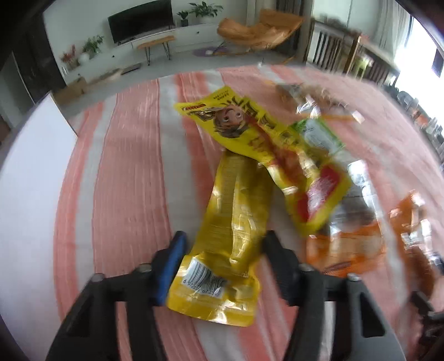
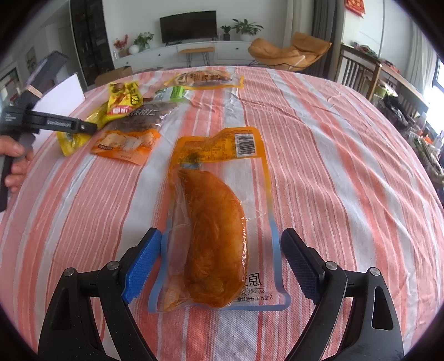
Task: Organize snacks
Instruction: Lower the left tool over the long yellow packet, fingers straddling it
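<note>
In the left wrist view my left gripper [image 1: 222, 244] is open, its jaws on either side of a long yellow snack packet [image 1: 230, 238] with a barcode that lies on the striped tablecloth [image 1: 111, 166]. Beyond it lie a yellow packet with a cartoon face [image 1: 236, 125], a red-and-yellow packet [image 1: 319, 194] and an orange packet [image 1: 347, 244]. In the right wrist view my right gripper [image 2: 222, 258] is open around a clear vacuum pack of orange chicken [image 2: 213, 238]. The left gripper [image 2: 69, 125] shows there at the far left, over the snack pile [image 2: 127, 122].
A clear-and-orange packet [image 2: 205, 79] lies at the table's far side. A white board [image 2: 63, 94] stands at the far left edge. Wooden chairs [image 2: 360, 69] stand on the right. An orange lounge chair [image 2: 288, 52] and a TV [image 2: 188, 26] are beyond the table.
</note>
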The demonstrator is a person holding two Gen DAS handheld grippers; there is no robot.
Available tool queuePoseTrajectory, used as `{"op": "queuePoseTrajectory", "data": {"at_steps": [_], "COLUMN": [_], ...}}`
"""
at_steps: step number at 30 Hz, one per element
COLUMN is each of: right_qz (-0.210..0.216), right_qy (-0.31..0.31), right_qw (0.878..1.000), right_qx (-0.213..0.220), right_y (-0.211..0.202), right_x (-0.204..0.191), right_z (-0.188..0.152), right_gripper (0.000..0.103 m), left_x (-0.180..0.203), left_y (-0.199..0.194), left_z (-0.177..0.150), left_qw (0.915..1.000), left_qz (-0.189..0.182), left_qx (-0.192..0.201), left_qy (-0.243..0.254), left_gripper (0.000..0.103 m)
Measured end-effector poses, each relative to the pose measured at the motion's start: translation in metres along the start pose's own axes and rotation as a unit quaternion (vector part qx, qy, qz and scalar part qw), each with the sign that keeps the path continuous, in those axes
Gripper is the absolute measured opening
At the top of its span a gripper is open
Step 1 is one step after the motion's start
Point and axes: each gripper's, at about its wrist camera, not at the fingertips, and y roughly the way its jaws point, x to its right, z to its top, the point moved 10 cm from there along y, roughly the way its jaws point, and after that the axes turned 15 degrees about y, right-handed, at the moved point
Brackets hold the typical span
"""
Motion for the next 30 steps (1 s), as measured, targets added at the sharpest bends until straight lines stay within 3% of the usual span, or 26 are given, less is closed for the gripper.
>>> {"op": "queuePoseTrajectory", "data": {"at_steps": [2,4,7,10,11,12,13,14,15,18,22,25,30], "right_qz": [0.001,0.000,0.000,-0.002,-0.003,-0.004,-0.004,-0.004,-0.004,-0.004,-0.005,-0.005,-0.005], "right_qy": [0.000,0.000,0.000,-0.001,-0.002,-0.002,-0.002,-0.002,-0.002,-0.002,0.000,0.000,0.000], "right_qw": [1.000,1.000,1.000,1.000,1.000,1.000,1.000,1.000,1.000,1.000,1.000,1.000,1.000], "right_qx": [0.000,0.000,0.000,0.000,0.000,0.000,0.000,0.000,0.000,0.000,0.001,0.001,0.001], "right_y": [0.000,0.000,0.000,0.001,0.001,0.000,0.000,0.000,0.000,0.000,0.000,-0.001,-0.001], "right_x": [-0.001,-0.001,0.000,0.000,0.000,0.000,0.000,0.000,-0.001,0.000,0.000,0.001,0.000], "right_z": [0.000,0.000,0.000,0.000,0.000,-0.001,-0.001,-0.001,-0.001,-0.001,-0.001,-0.001,-0.001], "right_gripper": [0.090,0.090,0.090,0.090,0.090,0.090,0.090,0.090,0.090,0.090,0.090,0.090,0.090], "left_x": [-0.003,-0.001,0.014,0.031,0.035,0.036,0.039,0.041,0.041,0.044,0.040,0.031,0.030], "left_y": [-0.015,-0.028,-0.060,-0.092,-0.102,-0.105,-0.109,-0.112,-0.111,-0.110,-0.083,-0.081,-0.081], "left_z": [-0.014,-0.037,-0.102,-0.156,-0.171,-0.178,-0.183,-0.186,-0.183,-0.171,-0.164,-0.166,-0.167], "left_qw": [0.9998,0.9994,0.9971,0.9967,0.9965,0.9963,0.9964,0.9970,0.9978,0.9994,0.9991,0.9983,0.9978], "left_qz": [0.000,-0.005,-0.048,-0.054,-0.053,-0.052,-0.052,-0.045,-0.035,-0.001,0.041,0.031,0.043], "left_qx": [0.013,0.014,0.011,0.002,0.002,0.002,0.005,0.007,0.011,0.026,0.008,0.030,0.038], "left_qy": [-0.017,-0.031,-0.058,-0.060,-0.064,-0.068,-0.067,-0.062,-0.056,-0.022,-0.001,-0.038,-0.031], "left_gripper": [0.038,0.038,0.038,0.039,0.040,0.051,0.061,0.088,0.099,0.099,0.099,0.102,0.103]}}
